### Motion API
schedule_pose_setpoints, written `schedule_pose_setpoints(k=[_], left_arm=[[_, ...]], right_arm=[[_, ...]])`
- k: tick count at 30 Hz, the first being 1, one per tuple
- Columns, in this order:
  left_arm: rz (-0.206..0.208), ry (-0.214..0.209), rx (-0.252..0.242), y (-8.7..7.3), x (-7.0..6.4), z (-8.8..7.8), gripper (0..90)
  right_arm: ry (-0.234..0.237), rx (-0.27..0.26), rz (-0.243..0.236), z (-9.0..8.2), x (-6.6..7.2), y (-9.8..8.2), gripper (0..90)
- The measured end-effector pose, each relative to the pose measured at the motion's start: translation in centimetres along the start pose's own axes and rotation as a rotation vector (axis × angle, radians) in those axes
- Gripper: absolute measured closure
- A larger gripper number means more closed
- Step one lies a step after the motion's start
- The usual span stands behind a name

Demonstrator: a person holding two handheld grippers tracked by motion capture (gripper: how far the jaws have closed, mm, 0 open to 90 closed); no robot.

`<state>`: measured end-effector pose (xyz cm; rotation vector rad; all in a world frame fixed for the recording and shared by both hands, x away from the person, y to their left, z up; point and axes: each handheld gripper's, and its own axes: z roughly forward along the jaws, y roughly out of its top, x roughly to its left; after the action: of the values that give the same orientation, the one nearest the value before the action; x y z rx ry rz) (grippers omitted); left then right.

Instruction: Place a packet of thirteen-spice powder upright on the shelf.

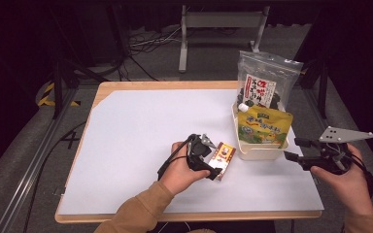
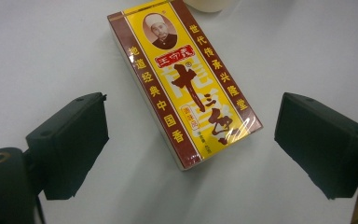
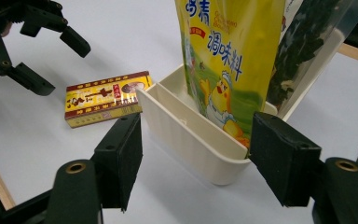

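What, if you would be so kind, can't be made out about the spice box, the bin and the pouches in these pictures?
- Spice box: in the high view, its near part is hidden by the left gripper.
- Cream bin: its floor is hidden by the yellow pouch in both the right gripper view and the high view.
- Dark pouch: contents too small to identify; cut off by the top edge in the right gripper view.

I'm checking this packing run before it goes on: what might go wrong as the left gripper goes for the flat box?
1. The spice box lies flat on the table, askew between the open jaws of the left gripper; closing now could pinch its corners and spin it.
2. The cream bin already holds the yellow pouch and the dark bag, both upright, so a box pushed in may tip them.
3. The right gripper hangs open by the bin's end and could nudge it.
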<state>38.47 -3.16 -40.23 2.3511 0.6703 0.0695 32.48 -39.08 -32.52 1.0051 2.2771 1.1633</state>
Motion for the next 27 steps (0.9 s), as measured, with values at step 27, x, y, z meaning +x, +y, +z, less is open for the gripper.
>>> schedule_pose_setpoints(k=[27], left_arm=[[0.065,0.075,0.124,0.8,-1.8,4.4,6.9]], right_arm=[[0.002,-0.026,-0.016,0.6,1.2,-0.7,34.6]])
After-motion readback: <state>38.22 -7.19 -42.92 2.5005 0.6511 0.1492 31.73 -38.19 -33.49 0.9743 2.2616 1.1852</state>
